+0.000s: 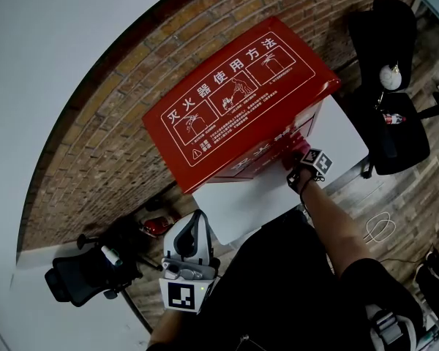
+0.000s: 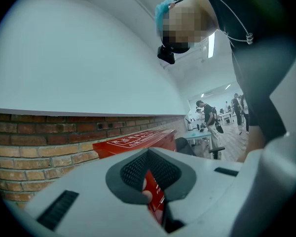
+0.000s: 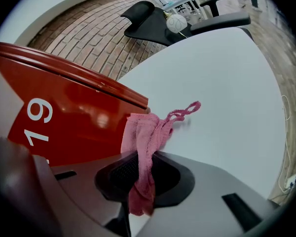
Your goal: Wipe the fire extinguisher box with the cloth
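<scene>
Right gripper [image 1: 301, 159] is clamping the pink cloth [image 3: 147, 137] at the fire extinguisher box [image 1: 234, 101] front, over the white table [image 1: 241, 207]. Left gripper [image 1: 194, 229] is hovering well apart, jaws together, empty.

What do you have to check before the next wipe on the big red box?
1. Cloth held tight: the pink cloth is pinched in the right gripper. Ok.
2. Cloth on the box: it hangs right at the front of the fire extinguisher box, but actual contact is not clear. Cannot tell.
3. Enough cloth sticking out: a good bunch stands past the jaws, with a loop trailing. Ok.
4. Box steady: it sits on the white table, against the brick wall. Ok.
5. Left gripper out of the way: it is low by the person's body, jaws together and empty. Ok.
</scene>
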### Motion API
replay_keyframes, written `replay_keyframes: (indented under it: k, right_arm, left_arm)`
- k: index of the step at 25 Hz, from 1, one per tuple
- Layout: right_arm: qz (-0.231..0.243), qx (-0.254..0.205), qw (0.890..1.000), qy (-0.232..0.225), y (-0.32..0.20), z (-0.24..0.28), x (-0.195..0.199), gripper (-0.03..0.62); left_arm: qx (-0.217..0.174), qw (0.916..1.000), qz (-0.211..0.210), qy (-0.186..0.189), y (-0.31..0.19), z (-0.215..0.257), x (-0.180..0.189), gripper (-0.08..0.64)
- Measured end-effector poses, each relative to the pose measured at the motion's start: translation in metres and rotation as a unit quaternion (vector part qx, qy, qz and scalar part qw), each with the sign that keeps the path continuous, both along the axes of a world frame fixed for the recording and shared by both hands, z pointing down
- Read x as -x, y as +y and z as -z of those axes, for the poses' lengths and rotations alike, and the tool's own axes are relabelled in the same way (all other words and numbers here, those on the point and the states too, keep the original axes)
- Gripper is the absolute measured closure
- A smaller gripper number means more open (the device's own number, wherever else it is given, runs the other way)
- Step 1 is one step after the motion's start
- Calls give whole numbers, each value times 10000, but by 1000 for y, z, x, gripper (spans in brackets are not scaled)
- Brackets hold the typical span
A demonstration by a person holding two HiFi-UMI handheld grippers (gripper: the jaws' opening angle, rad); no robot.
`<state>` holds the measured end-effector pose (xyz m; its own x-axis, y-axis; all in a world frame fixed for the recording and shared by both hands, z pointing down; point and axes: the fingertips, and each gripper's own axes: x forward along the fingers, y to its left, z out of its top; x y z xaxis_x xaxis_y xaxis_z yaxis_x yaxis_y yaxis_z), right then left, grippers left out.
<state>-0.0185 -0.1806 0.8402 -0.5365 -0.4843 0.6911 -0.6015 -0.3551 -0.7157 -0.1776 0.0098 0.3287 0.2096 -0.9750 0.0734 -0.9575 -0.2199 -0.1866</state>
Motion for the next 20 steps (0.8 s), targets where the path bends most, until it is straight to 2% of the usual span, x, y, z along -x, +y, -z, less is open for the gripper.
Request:
replay_keyframes:
  k: [3, 9, 20]
  right_arm:
    - [-45, 209, 9998, -49, 8, -2, 3, 517]
    - [24, 284, 9996, -80, 19, -3, 12, 517]
    - [6, -89, 9993, -357, 17, 4, 10, 517]
  left_arm:
    - [-6, 10000, 14, -2, 2, 0, 1, 526]
    - [-9, 10000, 67, -5, 7, 0, 4, 526]
    - [-42, 10000, -7, 29, 12, 1, 0, 526]
